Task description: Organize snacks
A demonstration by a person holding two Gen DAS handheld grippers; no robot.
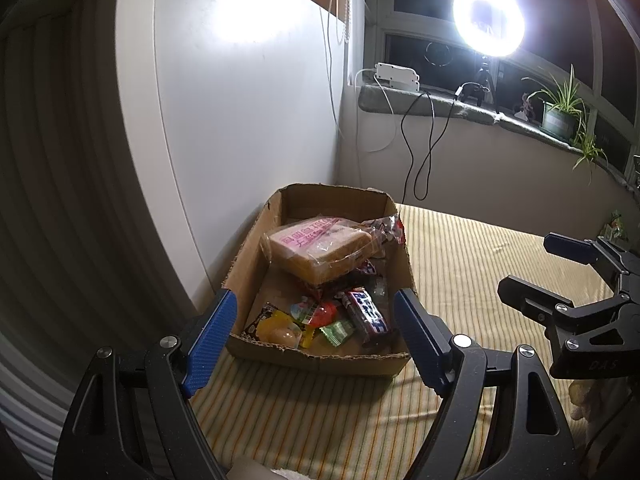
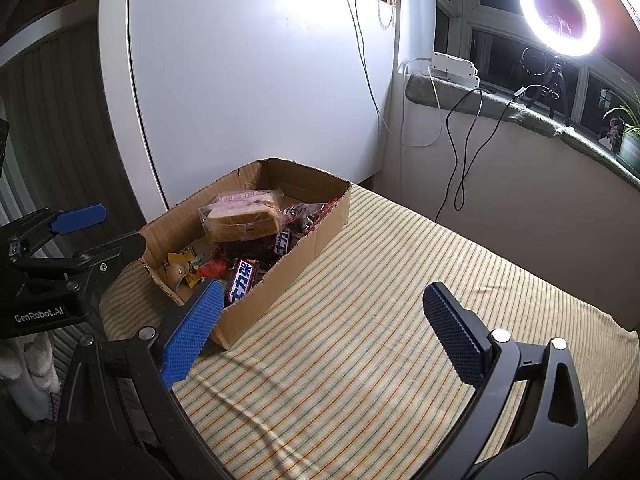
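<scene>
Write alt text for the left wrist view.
Open left tongs frame a cardboard box of snacks on a striped cloth: wrapped bread atop candy bars and sweets. The open right tongs hang at right, empty.

Left tongs (image 1: pixel 316 334) and right tongs (image 2: pixel 324 332) are hovering side by side, each with jaws spread wide and gripping nothing, the left tongs lying left of the right.

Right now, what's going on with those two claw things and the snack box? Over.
Left gripper open, empty. Right gripper open, empty. Snacks piled in cardboard box, wrapped bread on top. Nothing in the way.
</scene>
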